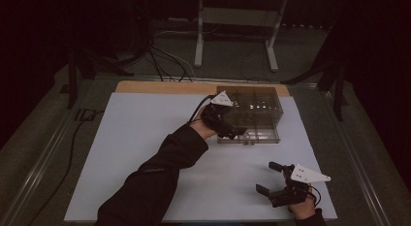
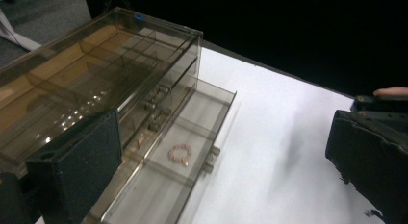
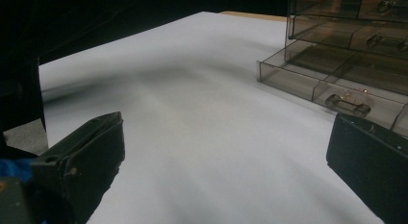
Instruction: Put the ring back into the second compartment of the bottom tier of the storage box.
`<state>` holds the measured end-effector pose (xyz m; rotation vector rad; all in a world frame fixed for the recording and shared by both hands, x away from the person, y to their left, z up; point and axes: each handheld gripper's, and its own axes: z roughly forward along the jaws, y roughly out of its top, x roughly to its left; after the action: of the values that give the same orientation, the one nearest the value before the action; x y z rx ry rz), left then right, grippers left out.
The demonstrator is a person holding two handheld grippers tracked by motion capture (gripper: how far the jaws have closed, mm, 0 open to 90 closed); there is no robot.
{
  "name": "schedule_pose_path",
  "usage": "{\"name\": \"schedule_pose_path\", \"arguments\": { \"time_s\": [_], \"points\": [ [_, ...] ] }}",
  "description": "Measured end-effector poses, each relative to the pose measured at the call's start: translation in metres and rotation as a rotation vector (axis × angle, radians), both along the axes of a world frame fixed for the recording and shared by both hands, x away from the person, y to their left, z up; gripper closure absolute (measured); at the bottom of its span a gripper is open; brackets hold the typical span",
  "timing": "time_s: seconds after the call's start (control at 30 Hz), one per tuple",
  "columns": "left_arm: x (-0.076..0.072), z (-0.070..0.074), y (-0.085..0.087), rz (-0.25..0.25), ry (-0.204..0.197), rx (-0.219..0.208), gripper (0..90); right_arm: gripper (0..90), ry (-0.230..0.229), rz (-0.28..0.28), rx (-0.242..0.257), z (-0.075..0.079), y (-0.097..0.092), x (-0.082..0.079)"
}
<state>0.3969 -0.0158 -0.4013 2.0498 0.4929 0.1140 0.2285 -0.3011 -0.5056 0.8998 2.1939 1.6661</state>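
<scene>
My left gripper [image 1: 231,130] hangs wide open, nothing btwn jaws, at the clear drawer box [image 1: 257,107], 12 o'clock on the white table [image 1: 145,138]. Bracelet [image 2: 180,153] lies in the pulled-out bottom drawer [image 2: 192,137]. Right gripper [image 1: 271,180] also open, empty, at 5 o'clock; dark room.

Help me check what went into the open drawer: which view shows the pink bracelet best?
The left gripper view: the pink bracelet lies plainly in the pulled-out drawer, seen from above. The right gripper view gives a faint glint behind the drawer front. In the high view it is too small to tell.
</scene>
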Motion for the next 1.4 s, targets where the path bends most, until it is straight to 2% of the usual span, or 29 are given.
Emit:
{"name": "schedule_pose_path", "arguments": {
  "time_s": [0.07, 0.17, 0.27, 0.53, 0.6, 0.87, 1.0, 1.4],
  "points": [
    [-0.001, -0.002, 0.009, 0.004, 0.018, -0.017, 0.5, 0.0, -0.003, -0.001, -0.001, 0.001, 0.0, -0.001],
    [-0.004, -0.004, 0.022, 0.018, 0.032, -0.019, 0.5, 0.0, 0.003, -0.003, 0.001, 0.0, 0.001, 0.0],
    [-0.006, -0.005, 0.032, 0.035, 0.026, -0.008, 0.5, 0.0, 0.004, -0.004, -0.004, 0.0, 0.002, 0.0],
    [-0.015, -0.007, 0.061, 0.078, 0.026, -0.035, 0.5, 0.0, -0.001, -0.001, -0.01, 0.001, 0.004, 0.001],
    [-0.02, -0.01, 0.068, 0.093, 0.014, -0.031, 0.5, 0.0, 0.0, -0.002, -0.005, 0.001, 0.003, 0.001],
    [-0.032, -0.024, 0.097, 0.13, 0.043, -0.046, 0.5, 0.0, -0.004, -0.001, -0.004, 0.002, 0.003, 0.0],
    [-0.04, -0.031, 0.11, 0.147, 0.039, -0.03, 0.5, 0.0, -0.006, 0.001, -0.006, 0.002, 0.004, 0.0],
    [-0.073, -0.055, 0.15, 0.197, 0.047, -0.039, 0.5, 0.0, -0.006, -0.001, -0.009, 0.002, 0.004, 0.0]
  ]
}}
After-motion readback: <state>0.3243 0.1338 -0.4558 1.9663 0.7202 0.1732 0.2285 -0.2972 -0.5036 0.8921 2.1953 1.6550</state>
